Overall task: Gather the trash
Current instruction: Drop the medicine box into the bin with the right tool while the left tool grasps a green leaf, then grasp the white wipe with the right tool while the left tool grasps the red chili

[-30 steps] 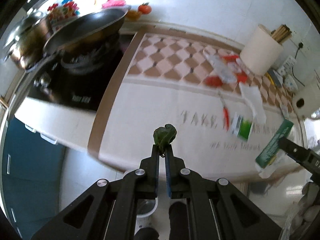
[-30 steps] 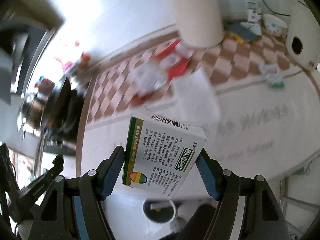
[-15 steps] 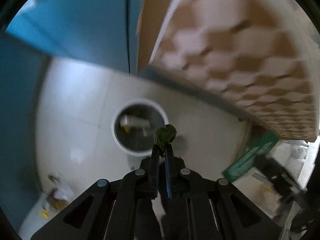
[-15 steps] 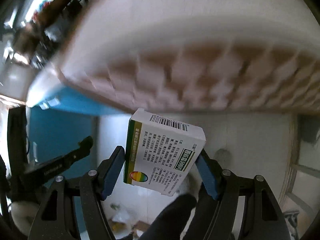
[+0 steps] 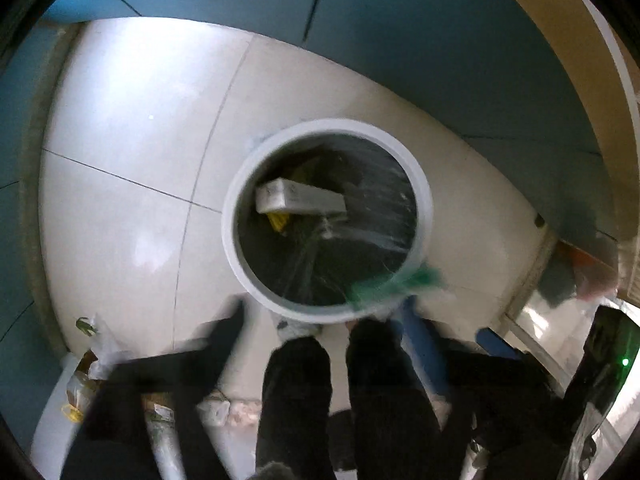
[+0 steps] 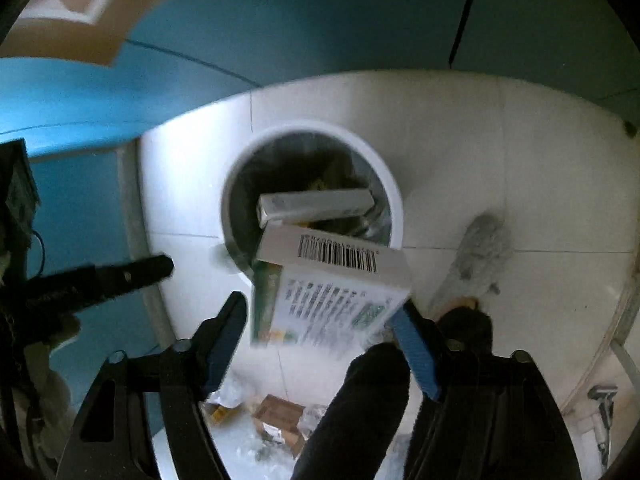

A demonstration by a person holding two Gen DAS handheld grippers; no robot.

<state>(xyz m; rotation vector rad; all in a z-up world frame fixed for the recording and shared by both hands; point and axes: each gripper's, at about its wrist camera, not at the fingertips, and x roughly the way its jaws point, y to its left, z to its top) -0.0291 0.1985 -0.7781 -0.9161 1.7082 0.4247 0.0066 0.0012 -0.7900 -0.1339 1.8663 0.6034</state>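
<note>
Both tongs (image 6: 320,320) spread above bin rim (image 6: 390,184); box (image 6: 332,288) loose between.

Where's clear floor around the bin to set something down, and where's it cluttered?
Free: floor tile between the bin and the blue cabinet, at the left in the left wrist view; also tile right of the grey slipper. Crowded: cardboard scraps by the person's legs; a long white box lies in the bin.

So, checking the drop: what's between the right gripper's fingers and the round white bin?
In the right wrist view, only the white barcoded carton, tipping above the white bin.
</note>
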